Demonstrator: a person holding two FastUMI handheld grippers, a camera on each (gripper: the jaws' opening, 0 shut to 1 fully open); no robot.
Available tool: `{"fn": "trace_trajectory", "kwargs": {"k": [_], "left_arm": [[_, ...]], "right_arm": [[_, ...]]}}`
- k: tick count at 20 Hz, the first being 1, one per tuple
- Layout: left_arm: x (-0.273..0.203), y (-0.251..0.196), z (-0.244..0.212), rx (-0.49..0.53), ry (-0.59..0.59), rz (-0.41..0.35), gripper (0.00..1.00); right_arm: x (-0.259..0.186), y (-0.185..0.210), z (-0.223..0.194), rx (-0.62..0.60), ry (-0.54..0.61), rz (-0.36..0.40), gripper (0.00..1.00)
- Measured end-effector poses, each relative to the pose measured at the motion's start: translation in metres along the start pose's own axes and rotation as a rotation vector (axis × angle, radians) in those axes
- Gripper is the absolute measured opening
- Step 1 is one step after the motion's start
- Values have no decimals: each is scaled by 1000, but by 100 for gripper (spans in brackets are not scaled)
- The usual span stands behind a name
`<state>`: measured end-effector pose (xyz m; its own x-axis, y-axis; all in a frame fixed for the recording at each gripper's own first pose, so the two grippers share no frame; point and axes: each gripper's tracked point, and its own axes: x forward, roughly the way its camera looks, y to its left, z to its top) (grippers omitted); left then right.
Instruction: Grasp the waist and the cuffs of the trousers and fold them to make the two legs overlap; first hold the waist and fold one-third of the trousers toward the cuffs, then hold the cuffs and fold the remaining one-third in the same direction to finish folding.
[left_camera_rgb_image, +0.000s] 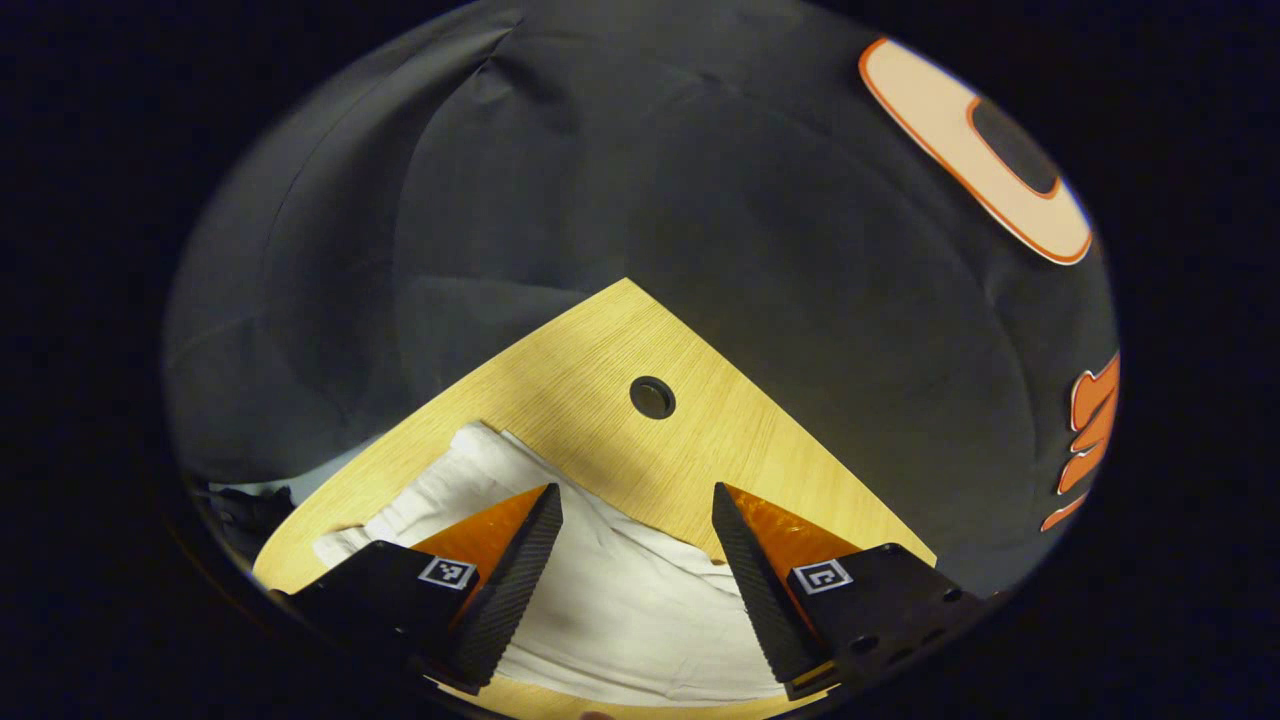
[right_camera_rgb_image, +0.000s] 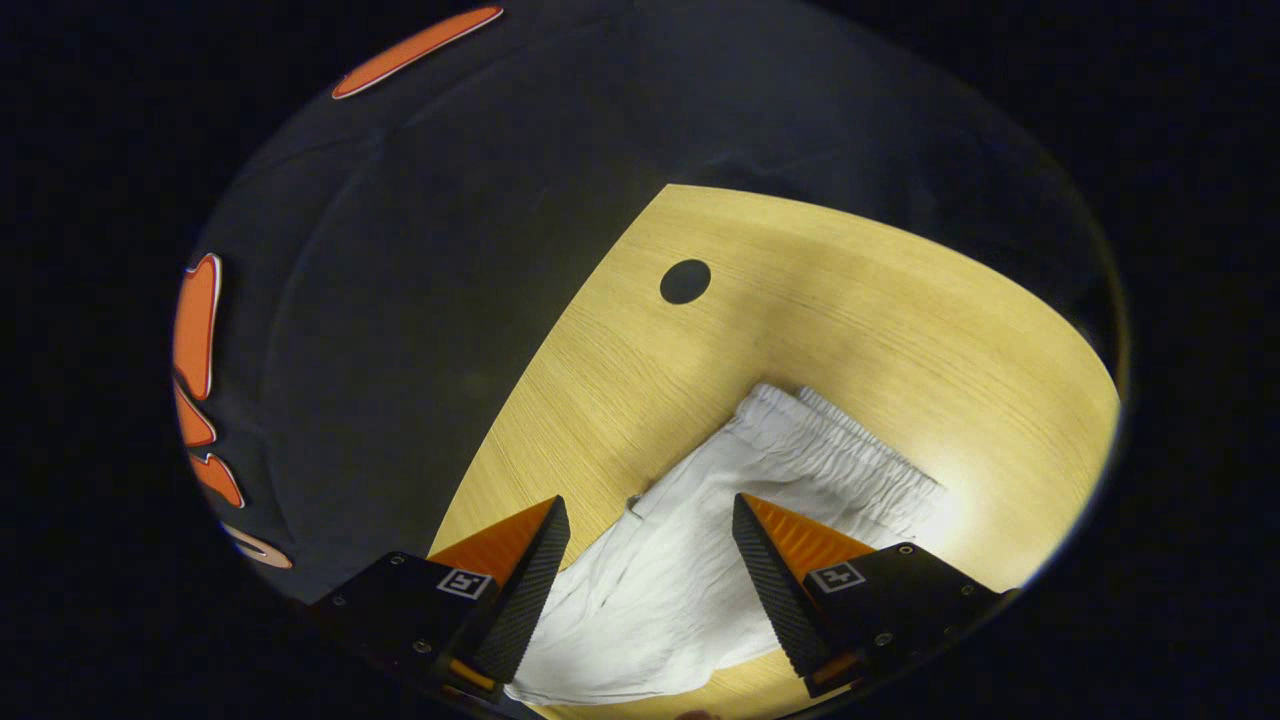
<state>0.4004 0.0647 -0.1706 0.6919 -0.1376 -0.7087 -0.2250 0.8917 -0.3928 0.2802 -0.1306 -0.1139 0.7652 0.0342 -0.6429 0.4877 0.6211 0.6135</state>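
White trousers (right_camera_rgb_image: 690, 560) lying flat on a light wooden counter (right_camera_rgb_image: 880, 300), gathered waistband (right_camera_rgb_image: 850, 450) toward the far end in the right gripper view. Right gripper (right_camera_rgb_image: 648, 560) hovering above the cloth, fingers spread wide, gripping nothing. Left gripper (left_camera_rgb_image: 635, 560) likewise wide apart over rumpled fabric, holding nothing. Round hole (left_camera_rgb_image: 652, 397) in the counter beyond the trousers.
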Motion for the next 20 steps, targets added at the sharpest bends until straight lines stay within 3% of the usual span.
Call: {"fn": "trace_trajectory", "kwargs": {"k": [5, 10, 15, 20], "left_arm": [[-54, -23, 26, 155, -127, -26, 99], [-96, -39, 23, 261, -215, -28, 100], [-133, -54, -11, 313, -252, -51, 99], [-157, -57, -37, 386, -321, -46, 99]], "right_arm": [[-23, -66, 8, 31, -40, -60, 99], [-25, -119, 1, 109, -41, -88, 99], [-16, -142, -17, 144, -2, -88, 98], [-6, -138, -16, 137, 3, -72, 99]]}}
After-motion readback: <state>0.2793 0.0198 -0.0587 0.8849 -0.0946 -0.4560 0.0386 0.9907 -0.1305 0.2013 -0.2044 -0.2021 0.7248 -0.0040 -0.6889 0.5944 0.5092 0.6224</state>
